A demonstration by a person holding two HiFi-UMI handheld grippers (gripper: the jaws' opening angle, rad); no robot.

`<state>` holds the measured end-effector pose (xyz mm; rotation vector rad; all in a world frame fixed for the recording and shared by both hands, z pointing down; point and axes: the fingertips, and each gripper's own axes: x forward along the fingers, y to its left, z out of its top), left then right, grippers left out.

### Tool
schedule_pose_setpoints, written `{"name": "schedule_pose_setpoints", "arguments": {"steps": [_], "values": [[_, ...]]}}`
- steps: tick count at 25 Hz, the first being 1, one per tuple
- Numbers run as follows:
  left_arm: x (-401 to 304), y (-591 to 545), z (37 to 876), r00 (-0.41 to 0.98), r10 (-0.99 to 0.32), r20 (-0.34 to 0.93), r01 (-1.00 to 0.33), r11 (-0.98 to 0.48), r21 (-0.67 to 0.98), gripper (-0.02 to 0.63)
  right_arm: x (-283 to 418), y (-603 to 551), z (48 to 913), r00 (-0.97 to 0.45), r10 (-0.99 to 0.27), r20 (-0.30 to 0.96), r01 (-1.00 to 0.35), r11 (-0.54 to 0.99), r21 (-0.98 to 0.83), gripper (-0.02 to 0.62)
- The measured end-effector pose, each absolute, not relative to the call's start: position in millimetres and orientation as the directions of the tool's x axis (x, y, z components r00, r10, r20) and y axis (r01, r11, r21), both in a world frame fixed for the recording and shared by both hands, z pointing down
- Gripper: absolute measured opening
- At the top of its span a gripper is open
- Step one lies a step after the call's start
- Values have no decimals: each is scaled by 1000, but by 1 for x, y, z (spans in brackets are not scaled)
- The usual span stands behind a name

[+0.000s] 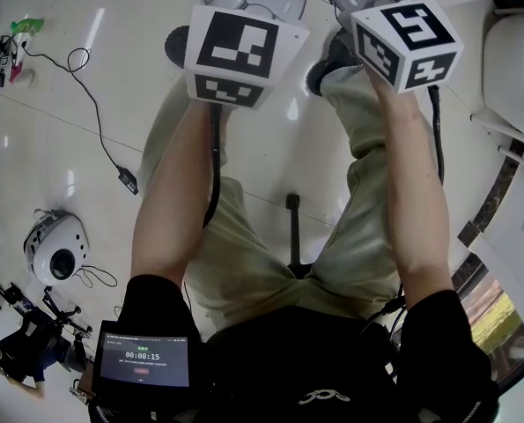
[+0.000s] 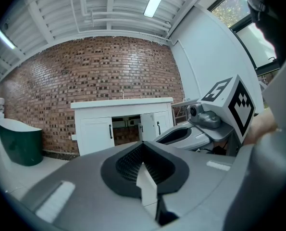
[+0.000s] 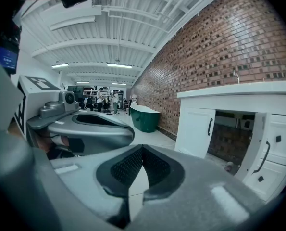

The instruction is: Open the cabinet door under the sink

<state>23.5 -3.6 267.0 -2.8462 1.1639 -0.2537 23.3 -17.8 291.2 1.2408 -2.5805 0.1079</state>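
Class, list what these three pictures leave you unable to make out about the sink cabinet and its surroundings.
- Left gripper view: what lies inside the opening of the cabinet is too small and dark.
- Right gripper view: the cabinet's right end is cut off by the picture's edge; the distant people are too small.
- Head view: the cabinet is outside the frame; the left gripper and right gripper show their marker cubes, not their jaws.
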Motion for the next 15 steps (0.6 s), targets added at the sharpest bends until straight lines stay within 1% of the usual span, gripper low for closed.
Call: {"name": "schedule_pose_setpoints", "arguments": {"steps": [15], "values": [[23, -2, 268, 703, -698, 136, -686, -716, -129, 17, 22, -17, 292, -595, -753, 283, -774, 631, 52, -9]]}}
